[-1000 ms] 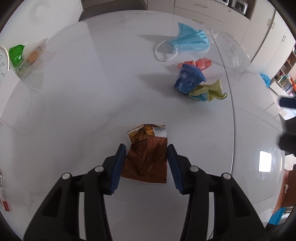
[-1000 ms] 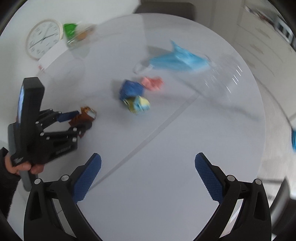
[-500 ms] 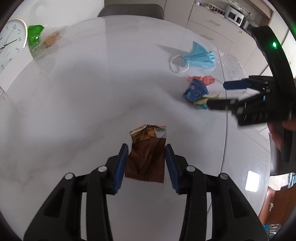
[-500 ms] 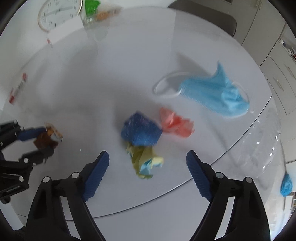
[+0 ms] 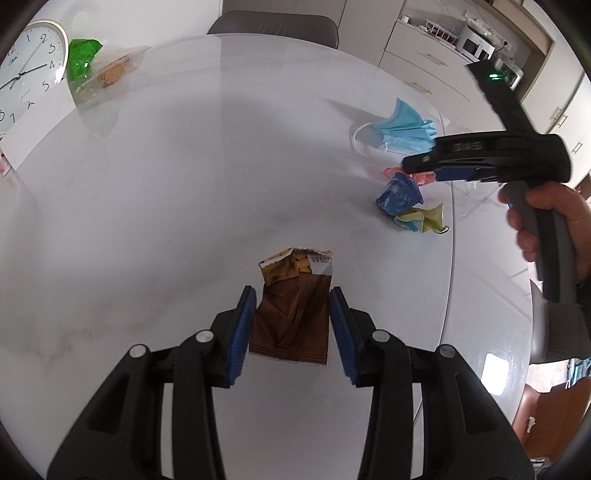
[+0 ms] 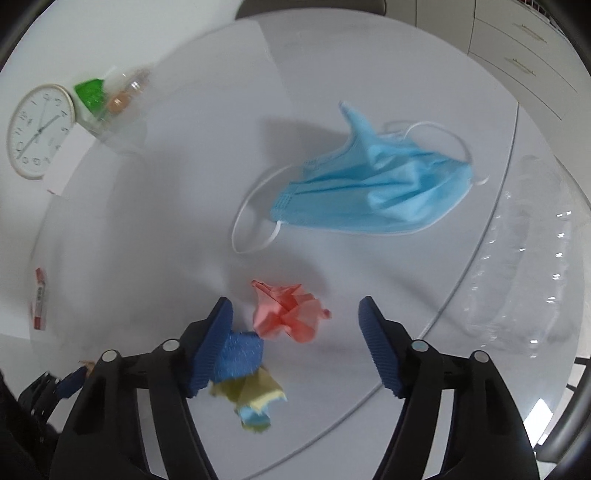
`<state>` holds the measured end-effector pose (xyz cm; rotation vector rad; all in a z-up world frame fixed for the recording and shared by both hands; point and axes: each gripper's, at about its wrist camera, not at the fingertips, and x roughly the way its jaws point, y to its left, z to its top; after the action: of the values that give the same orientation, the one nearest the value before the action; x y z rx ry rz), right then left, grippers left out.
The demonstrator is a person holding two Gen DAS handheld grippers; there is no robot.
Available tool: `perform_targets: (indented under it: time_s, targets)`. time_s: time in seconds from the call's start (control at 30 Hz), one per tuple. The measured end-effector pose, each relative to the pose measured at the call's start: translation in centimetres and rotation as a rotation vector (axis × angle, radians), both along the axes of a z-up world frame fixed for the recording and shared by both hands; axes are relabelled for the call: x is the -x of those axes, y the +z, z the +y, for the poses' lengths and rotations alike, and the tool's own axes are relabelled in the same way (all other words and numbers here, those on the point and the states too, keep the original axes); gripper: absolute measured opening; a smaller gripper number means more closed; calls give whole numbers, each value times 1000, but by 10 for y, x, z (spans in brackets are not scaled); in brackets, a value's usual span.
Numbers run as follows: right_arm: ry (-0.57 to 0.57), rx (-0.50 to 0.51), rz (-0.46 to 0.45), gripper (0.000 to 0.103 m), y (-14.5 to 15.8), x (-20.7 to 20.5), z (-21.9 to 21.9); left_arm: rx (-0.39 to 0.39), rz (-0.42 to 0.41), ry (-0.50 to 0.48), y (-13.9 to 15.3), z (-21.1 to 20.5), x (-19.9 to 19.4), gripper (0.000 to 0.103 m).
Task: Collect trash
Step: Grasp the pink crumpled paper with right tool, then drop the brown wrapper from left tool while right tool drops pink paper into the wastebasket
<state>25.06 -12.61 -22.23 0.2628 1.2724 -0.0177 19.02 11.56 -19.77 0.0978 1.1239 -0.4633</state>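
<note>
My left gripper [image 5: 292, 295] is shut on a brown snack wrapper [image 5: 291, 314], torn open at its far end, just above the white round table [image 5: 184, 221]. My right gripper [image 6: 295, 306] points steeply down over a cluster of crumpled papers, its jaws closing. A pink paper ball [image 6: 288, 314] lies between its pads, which do not touch it. A blue ball [image 6: 240, 350] is partly hidden behind the left finger, with a yellow-green one [image 6: 255, 398] nearer to me. In the left wrist view a hand holds the right gripper [image 5: 417, 168] over that cluster. A blue face mask [image 6: 369, 195] lies beyond.
A clear bag with green and orange contents [image 5: 99, 70] and a wall clock [image 5: 26, 74] sit at the table's far left. A crushed clear plastic bottle [image 6: 517, 258] lies right of the mask. A small red-white packet [image 6: 40, 299] is at the left edge. A chair [image 5: 273, 22] stands behind.
My right gripper has come in over the crumpled papers and sunk toward them while its jaws narrowed. My left gripper, still holding the wrapper, has shifted and risen a little.
</note>
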Motion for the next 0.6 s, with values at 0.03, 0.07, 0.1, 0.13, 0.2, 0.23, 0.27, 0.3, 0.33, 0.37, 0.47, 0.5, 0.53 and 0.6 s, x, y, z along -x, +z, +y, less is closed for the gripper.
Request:
perform_targets:
  time_s: [0.03, 0.07, 0.1, 0.13, 0.2, 0.23, 0.27, 0.3, 0.33, 0.37, 0.47, 0.5, 0.53, 0.6]
  targets:
    - [-8, 8, 12, 57, -2, -4, 1, 1, -1, 2, 0, 0, 0, 40]
    - [-13, 26, 11, 50, -3, -5, 4, 2, -1, 4, 1, 0, 0, 40]
    - [-5, 54, 16, 44, -3, -7, 8, 3, 0, 5, 1, 1, 1, 40]
    - [3, 64, 18, 44, -3, -7, 12, 4, -1, 7, 1, 1, 1, 40]
    - [20, 83, 15, 40, -2, -10, 18, 4, -2, 10, 1, 1, 2, 40]
    - [28, 92, 11, 39, -1, -11, 20, 2, -1, 8, 1, 0, 1, 40]
    - [34, 97, 5, 38, 1, -14, 21, 1, -3, 8, 1, 1, 1, 40]
    - [37, 95, -2, 38, 3, -15, 20, -1, -4, 8, 2, 0, 1, 40]
    - [33, 91, -10, 38, 4, -15, 19, -2, -5, 8, 3, 0, 2, 40]
    - [27, 84, -20, 38, 7, -14, 17, -4, -11, 11, 4, 0, 3, 40]
    - [3, 57, -63, 38, 23, -7, 7, -7, -18, 12, 9, 0, 6, 40]
    - [-2, 44, -87, 38, 32, -1, 3, -9, -23, 12, 11, -1, 8, 40]
    - [-5, 39, -102, 38, 38, 5, 0, -14, -31, 7, 15, -3, 11, 40]
    - [-12, 25, -138, 38, 53, 24, -9, -20, -42, 0, 21, -7, 16, 40]
